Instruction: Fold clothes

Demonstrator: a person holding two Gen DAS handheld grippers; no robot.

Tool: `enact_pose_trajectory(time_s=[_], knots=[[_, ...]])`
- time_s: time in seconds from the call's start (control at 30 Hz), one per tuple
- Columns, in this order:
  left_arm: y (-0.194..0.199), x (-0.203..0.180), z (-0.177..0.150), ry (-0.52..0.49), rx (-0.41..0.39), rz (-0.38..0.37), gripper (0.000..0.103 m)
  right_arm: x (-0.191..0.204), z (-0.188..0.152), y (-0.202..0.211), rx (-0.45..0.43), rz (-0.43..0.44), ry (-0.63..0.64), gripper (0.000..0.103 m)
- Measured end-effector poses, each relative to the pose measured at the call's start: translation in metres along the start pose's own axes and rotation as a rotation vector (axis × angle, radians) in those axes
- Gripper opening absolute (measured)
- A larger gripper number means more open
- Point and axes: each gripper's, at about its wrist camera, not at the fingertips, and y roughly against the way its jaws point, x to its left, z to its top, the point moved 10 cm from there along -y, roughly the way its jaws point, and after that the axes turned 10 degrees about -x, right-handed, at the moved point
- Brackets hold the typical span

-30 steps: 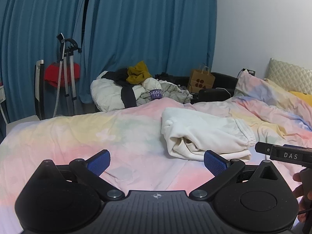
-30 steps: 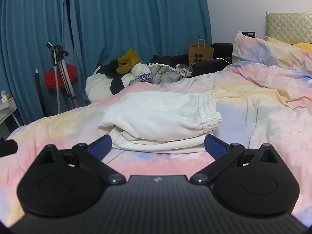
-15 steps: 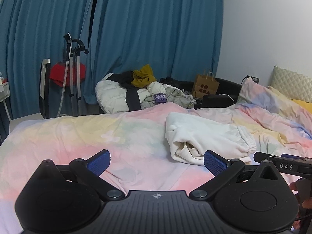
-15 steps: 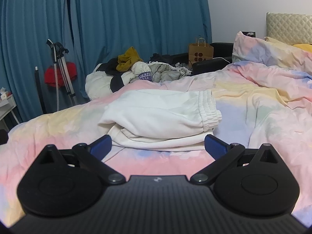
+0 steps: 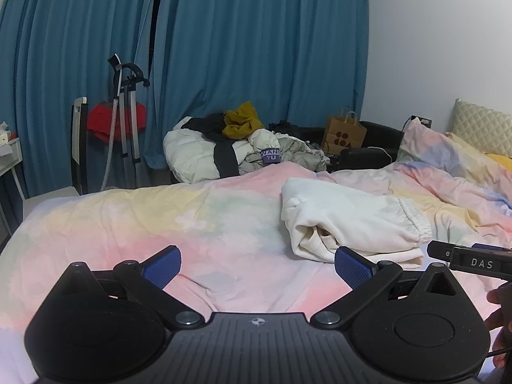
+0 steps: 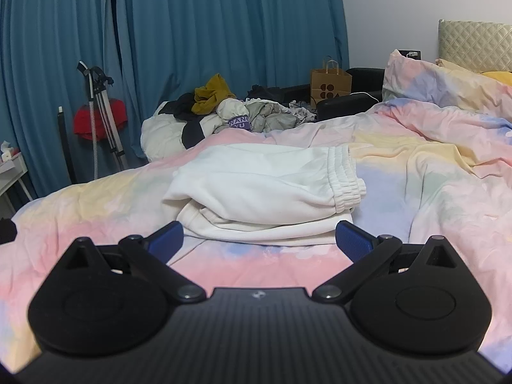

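Folded cream-white sweatpants [image 5: 348, 220] lie on the pastel tie-dye duvet [image 5: 160, 217], elastic waistband to the right. In the right wrist view the sweatpants [image 6: 265, 188] lie just beyond my fingertips. My left gripper [image 5: 257, 264] is open and empty, held above the duvet to the left of and nearer than the pants. My right gripper [image 6: 260, 240] is open and empty, centred in front of the pants' near edge. The right gripper's body [image 5: 470, 260] shows at the right edge of the left wrist view.
A heap of unfolded clothes [image 5: 236, 147] lies beyond the bed's far side. A brown paper bag [image 5: 344, 134], a tripod with a red item [image 5: 123, 121], a chair [image 5: 78, 144] and blue curtains [image 5: 224, 48] stand behind. Pillows [image 6: 448, 76] lie at the right.
My left gripper has risen and drawn back a little, so the pants sit lower and farther in its view. My right gripper has barely moved. Both stay open.
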Motion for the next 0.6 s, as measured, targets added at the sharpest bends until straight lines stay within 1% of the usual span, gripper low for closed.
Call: enact_pose_trajectory(time_s=[0.33,0.6], knots=[[0.0033,-0.0006,0.0022,0.007,-0.013,-0.01,0.103,-0.0008,0.001,0.0017,-0.011,-0.012,0.002,0.103],[0.0046,-0.0026,0.003,0.003,-0.019,-0.009,0.103,-0.0006,0.0006,0.0012,-0.007,-0.006,0.008,0.103]])
